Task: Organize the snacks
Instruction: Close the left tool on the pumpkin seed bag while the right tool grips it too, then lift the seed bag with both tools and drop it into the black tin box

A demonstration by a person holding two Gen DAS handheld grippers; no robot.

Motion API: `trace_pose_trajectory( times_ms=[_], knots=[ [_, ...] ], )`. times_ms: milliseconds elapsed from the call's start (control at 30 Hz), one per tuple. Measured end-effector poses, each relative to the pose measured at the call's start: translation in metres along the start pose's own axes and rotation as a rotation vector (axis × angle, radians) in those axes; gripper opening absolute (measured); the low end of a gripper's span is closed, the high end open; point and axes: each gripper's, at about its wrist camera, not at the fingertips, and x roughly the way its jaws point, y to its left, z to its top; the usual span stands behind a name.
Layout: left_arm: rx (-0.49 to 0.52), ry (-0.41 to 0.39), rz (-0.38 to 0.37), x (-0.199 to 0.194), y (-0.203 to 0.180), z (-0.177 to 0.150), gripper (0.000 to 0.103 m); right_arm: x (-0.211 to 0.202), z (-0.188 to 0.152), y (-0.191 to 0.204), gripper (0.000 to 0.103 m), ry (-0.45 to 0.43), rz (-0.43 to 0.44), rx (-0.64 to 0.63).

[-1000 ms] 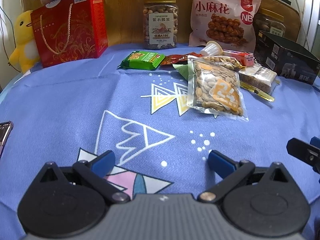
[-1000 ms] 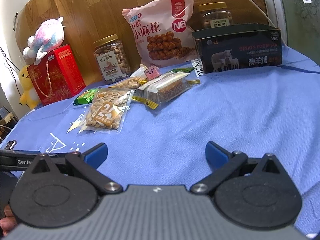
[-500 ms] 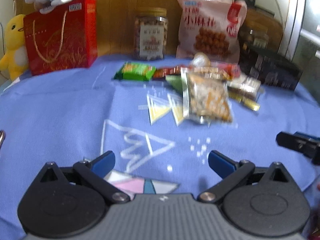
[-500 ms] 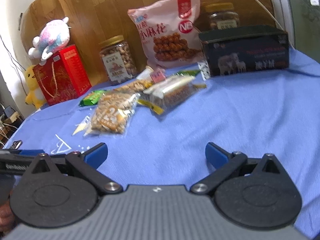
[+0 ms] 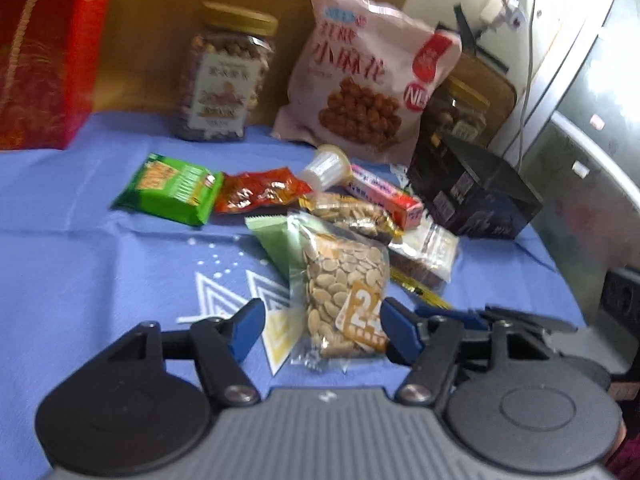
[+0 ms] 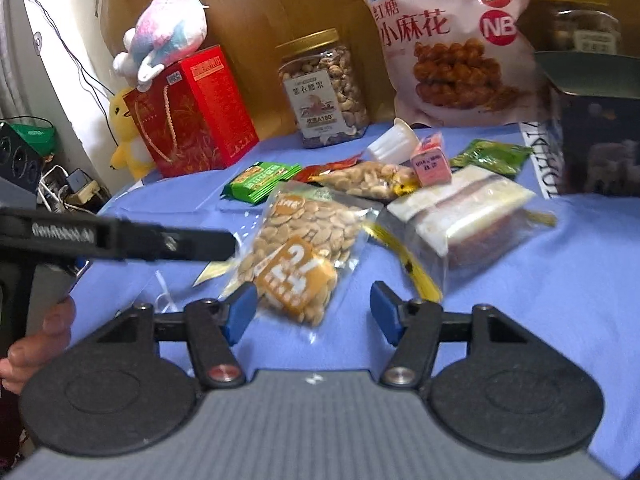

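Observation:
A clear bag of pumpkin seeds (image 5: 344, 300) (image 6: 300, 248) lies on the blue cloth at the near edge of a snack pile. My left gripper (image 5: 322, 330) is open, its blue fingers either side of the bag's near end. My right gripper (image 6: 312, 312) is open too, just short of the same bag. Behind lie a green packet (image 5: 172, 188) (image 6: 260, 182), a red packet (image 5: 260, 194), a nut bag (image 5: 352, 212) (image 6: 364, 178), a pink box (image 5: 384, 196) (image 6: 432, 162), a white cup (image 5: 326, 166) (image 6: 392, 142) and a wrapped cake (image 5: 424, 256) (image 6: 468, 220).
At the back stand a nut jar (image 5: 224, 80) (image 6: 324, 88), a big pink snack bag (image 5: 364, 76) (image 6: 452, 44), a red gift box (image 6: 192, 112) with a plush toy (image 6: 168, 36) on it, and a black box (image 5: 472, 196) (image 6: 600, 128). The left gripper's arm (image 6: 120, 238) crosses the right wrist view.
Both grippers have moved forward to the snack pile and now sit at the near end of the pumpkin seed bag. Both stay open.

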Motion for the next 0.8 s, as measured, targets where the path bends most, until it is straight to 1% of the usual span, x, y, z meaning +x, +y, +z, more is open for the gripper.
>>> trace_pose_trajectory(
  times_ms=[33, 67, 133, 167, 233, 267, 333, 400, 467, 567, 667, 733, 800],
  knots=[
    [-0.005, 0.017, -0.005, 0.005, 0.001, 0.000, 0.055, 0.005, 0.002, -0.001, 0.066, 0.008, 0.005, -0.004],
    [-0.010, 0.027, 0.002, 0.011, 0.002, 0.001, 0.045, 0.010, 0.004, -0.002, 0.066, 0.022, 0.014, -0.008],
    [-0.030, 0.045, 0.000, 0.018, 0.006, 0.001, 0.035, 0.016, 0.005, 0.001, 0.065, 0.024, 0.020, -0.041],
    [-0.055, 0.042, -0.012, 0.018, 0.009, 0.000, 0.034, 0.019, 0.005, 0.003, 0.064, 0.028, 0.014, -0.065],
    [-0.082, 0.050, -0.029, 0.016, 0.012, -0.003, 0.034, 0.019, 0.001, 0.010, 0.057, 0.029, 0.020, -0.106],
    [-0.084, 0.048, -0.026, 0.014, 0.011, -0.006, 0.034, 0.017, -0.002, 0.012, 0.053, 0.024, 0.016, -0.120],
    [-0.072, 0.040, -0.010, 0.008, 0.005, -0.009, 0.034, 0.011, -0.005, 0.012, 0.038, 0.005, 0.013, -0.120],
    [-0.059, 0.049, -0.030, 0.003, -0.003, -0.007, 0.034, 0.001, -0.003, 0.007, 0.034, -0.035, 0.007, -0.097],
    [-0.024, 0.034, -0.039, -0.002, -0.018, -0.002, 0.034, -0.012, 0.002, 0.000, 0.034, -0.081, 0.007, -0.069],
    [0.028, 0.008, -0.027, -0.003, -0.041, 0.009, 0.034, -0.026, 0.010, -0.014, 0.034, -0.113, 0.012, -0.008],
    [0.056, 0.000, -0.053, 0.002, -0.061, 0.015, 0.036, -0.045, 0.010, -0.031, 0.034, -0.152, 0.020, 0.044],
    [0.087, 0.003, -0.074, 0.010, -0.077, 0.021, 0.037, -0.060, 0.009, -0.037, 0.034, -0.191, -0.010, 0.046],
    [0.125, 0.000, -0.079, 0.019, -0.095, 0.032, 0.037, -0.068, 0.012, -0.045, 0.034, -0.223, -0.047, 0.040]
  ],
)
